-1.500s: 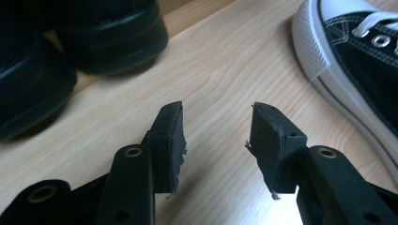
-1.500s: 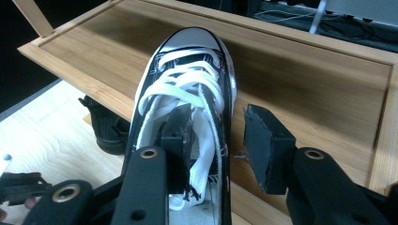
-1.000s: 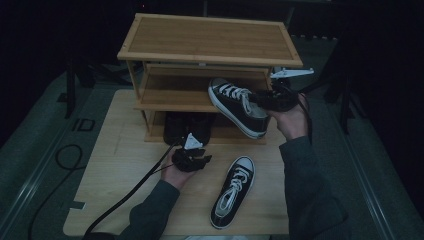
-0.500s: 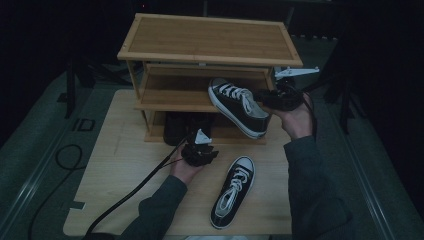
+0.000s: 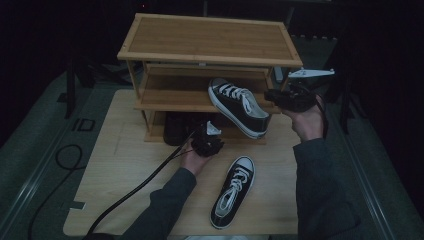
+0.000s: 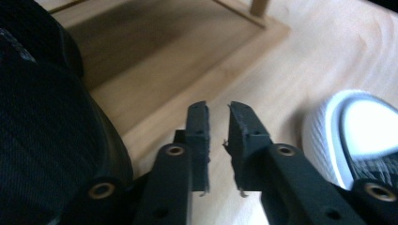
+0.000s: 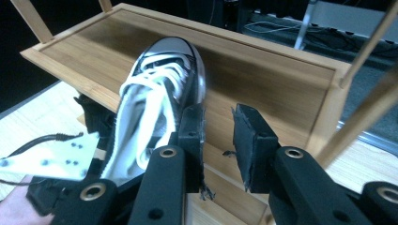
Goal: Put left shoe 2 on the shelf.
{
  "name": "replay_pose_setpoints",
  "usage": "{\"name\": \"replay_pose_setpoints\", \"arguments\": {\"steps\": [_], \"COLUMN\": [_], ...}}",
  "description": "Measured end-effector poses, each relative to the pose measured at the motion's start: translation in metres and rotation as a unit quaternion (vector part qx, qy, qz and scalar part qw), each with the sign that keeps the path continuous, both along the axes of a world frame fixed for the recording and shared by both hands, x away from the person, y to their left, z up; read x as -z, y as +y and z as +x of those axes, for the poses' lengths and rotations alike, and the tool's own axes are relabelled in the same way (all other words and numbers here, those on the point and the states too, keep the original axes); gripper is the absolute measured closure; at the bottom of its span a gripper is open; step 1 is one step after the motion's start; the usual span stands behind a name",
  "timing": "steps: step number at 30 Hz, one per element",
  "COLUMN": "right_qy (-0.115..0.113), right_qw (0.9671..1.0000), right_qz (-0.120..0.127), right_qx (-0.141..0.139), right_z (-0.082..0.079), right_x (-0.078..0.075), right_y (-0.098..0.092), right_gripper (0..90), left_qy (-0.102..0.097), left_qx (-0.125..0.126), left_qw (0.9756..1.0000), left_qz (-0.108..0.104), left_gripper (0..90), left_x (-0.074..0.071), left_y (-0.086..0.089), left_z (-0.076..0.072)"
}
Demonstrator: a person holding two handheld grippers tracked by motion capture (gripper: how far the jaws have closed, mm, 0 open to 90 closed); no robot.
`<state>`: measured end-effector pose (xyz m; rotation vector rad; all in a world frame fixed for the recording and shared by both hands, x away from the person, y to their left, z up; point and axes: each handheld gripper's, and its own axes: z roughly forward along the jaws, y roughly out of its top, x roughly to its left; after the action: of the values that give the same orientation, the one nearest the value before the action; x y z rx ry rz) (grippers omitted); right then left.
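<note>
Left gripper [image 6: 219, 115], just in front of the rack [image 5: 200, 37], is closing its empty jaws beside the table sneaker [image 5: 233, 190]. Right gripper [image 7: 220, 119], its jaws also narrowing on nothing, is hovering by the shelved sneaker [image 5: 237, 105], which is lying tilted on the rack's middle shelf. Next, probably: reopen and grasp the table sneaker.

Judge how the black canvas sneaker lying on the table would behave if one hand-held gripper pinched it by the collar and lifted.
The sneaker on the table looks light for its size. Its canvas upper would probably buckle under the pinch, while the white rubber sole likely stays fairly stiff. The toe would probably droop, and the loose white laces may dangle or snag. It lies flat on its sole, so rolling seems unlikely.
</note>
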<state>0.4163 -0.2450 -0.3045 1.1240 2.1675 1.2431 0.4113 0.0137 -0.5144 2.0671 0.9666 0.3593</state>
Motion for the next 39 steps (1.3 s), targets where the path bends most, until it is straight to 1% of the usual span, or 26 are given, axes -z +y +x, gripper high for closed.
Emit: {"name": "replay_pose_setpoints", "arguments": {"steps": [2,4,6,8,12,15,17,18,21,25,27,29,30,31,32,33,35,37,39], "right_qy": [0.002,0.004,0.004,0.007,0.013,0.016,0.017,0.018,0.021,0.026,0.027,0.031,0.032,0.032,0.033,0.034,0.035,0.035,0.035], "right_qw": [1.0000,1.0000,0.9999,0.9998,0.9997,0.9995,0.9995,0.9995,0.9993,0.9990,0.9987,0.9986,0.9985,0.9985,0.9985,0.9985,0.9985,0.9985,0.9985], "right_qz": [-0.001,-0.006,-0.010,-0.010,-0.012,-0.014,-0.012,-0.012,-0.015,-0.028,-0.034,-0.036,-0.038,-0.038,-0.038,-0.038,-0.040,-0.039,-0.040], "right_qx": [0.002,0.005,0.011,0.014,0.019,0.022,0.022,0.023,0.026,0.025,0.025,0.024,0.024,0.024,0.023,0.021,0.017,0.014,0.010], "right_z": [-0.001,-0.001,-0.001,-0.002,-0.002,-0.003,-0.005,-0.006,-0.009,-0.011,-0.013,-0.016,-0.017,-0.017,-0.018,-0.023,-0.027,-0.032,-0.037], "right_x": [0.002,0.005,0.008,0.012,0.019,0.024,0.026,0.028,0.032,0.040,0.045,0.050,0.052,0.052,0.054,0.058,0.062,0.065,0.068], "right_y": [-0.004,-0.006,-0.009,-0.012,-0.017,-0.021,-0.023,-0.024,-0.027,-0.028,-0.029,-0.030,-0.030,-0.030,-0.031,-0.031,-0.032,-0.032,-0.033], "right_gripper": [74.8,75.2,75.9,76.1,76.5,76.8,76.8,76.9,77.0,77.0,77.0,77.0,77.0,77.0,77.0,77.0,77.1,77.0,77.0], "left_qy": [0.000,-0.002,-0.001,-0.001,-0.018,-0.021,-0.022,-0.023,-0.019,-0.011,-0.019,-0.021,-0.022,-0.022,-0.025,-0.025,-0.025,-0.024,-0.026], "left_qx": [-0.018,-0.037,-0.044,-0.046,-0.048,-0.042,-0.041,-0.046,-0.056,-0.063,-0.062,-0.063,-0.061,-0.061,-0.070,-0.071,-0.074,-0.073,-0.068], "left_qw": [0.9998,0.9992,0.9989,0.9989,0.9986,0.9983,0.9983,0.9982,0.9977,0.9970,0.9966,0.9963,0.9961,0.9961,0.9958,0.9957,0.9956,0.9956,0.9953], "left_qz": [-0.004,-0.018,-0.014,-0.008,0.007,0.034,0.033,0.029,0.033,0.044,0.052,0.055,0.060,0.060,0.054,0.054,0.052,0.055,0.063], "left_gripper": [86.3,89.5,89.7,89.8,89.8,89.8,89.7,89.7,89.8,89.8,89.9,89.9,89.9,89.9,89.9,89.9,89.9,89.9,89.9], "left_x": [0.005,0.009,0.013,0.016,0.019,0.021,0.022,0.023,0.027,0.034,0.035,0.035,0.035,0.035,0.036,0.035,0.036,0.035,0.034], "left_y": [-0.002,-0.004,-0.003,-0.002,-0.005,-0.010,-0.014,-0.015,-0.016,-0.015,-0.016,-0.016,-0.016,-0.016,-0.018,-0.018,-0.020,-0.022,-0.028], "left_z": [0.006,0.009,0.013,0.016,0.016,0.019,0.021,0.021,0.025,0.030,0.030,0.030,0.030,0.030,0.031,0.031,0.032,0.033,0.034]}}
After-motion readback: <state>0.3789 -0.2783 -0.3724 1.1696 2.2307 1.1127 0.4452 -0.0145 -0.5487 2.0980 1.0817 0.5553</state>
